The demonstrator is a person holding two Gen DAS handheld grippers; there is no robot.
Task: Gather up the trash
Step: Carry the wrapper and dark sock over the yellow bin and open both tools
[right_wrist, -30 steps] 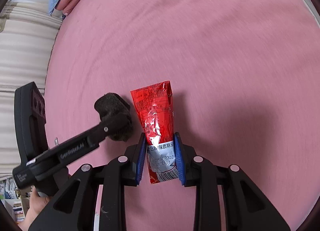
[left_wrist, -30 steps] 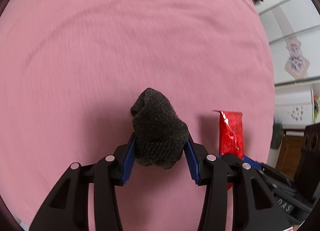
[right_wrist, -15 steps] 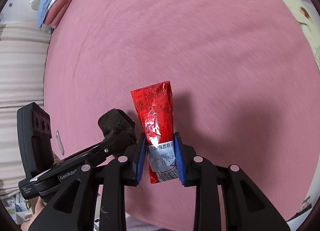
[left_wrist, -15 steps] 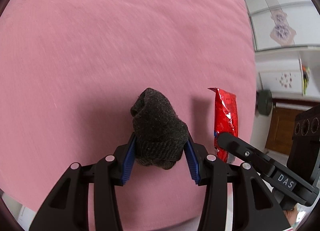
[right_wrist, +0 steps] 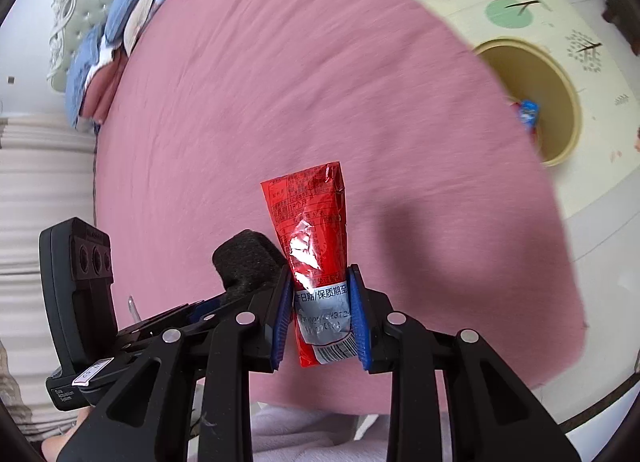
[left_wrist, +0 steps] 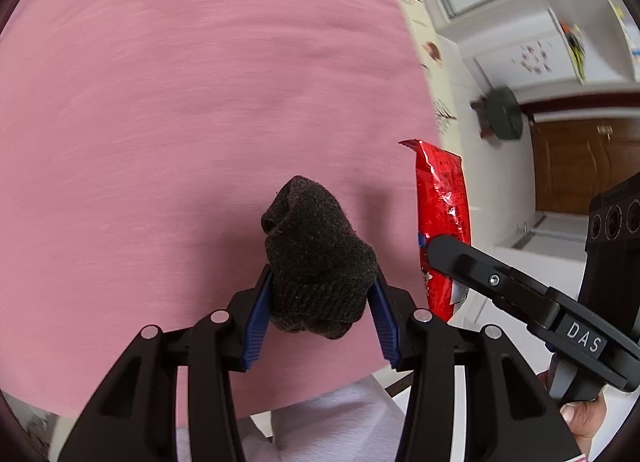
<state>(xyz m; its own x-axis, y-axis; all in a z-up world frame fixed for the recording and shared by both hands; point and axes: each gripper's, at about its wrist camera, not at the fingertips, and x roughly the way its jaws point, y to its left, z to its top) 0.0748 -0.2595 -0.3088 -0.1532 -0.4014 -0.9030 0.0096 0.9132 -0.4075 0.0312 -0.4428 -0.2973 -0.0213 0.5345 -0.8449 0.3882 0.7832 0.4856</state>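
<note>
Fingers (left_wrist: 256,326) of the left gripper (left_wrist: 322,318) pinch a dark sock (left_wrist: 316,262). Right gripper (right_wrist: 320,318) clamps a red wrapper (right_wrist: 312,230) above the pink bed (right_wrist: 280,102).

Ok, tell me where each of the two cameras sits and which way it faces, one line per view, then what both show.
Left wrist: sits on the left gripper, looking steeply down at the pink bedspread; its fingers clamp a dark sock; a hand shows lower right.
Right wrist: sits on the right gripper, facing down over the bed toward a round bin; its fingers clamp a red wrapper.
Shared: bedspread, sock, wrapper, and each other's gripper.
</note>
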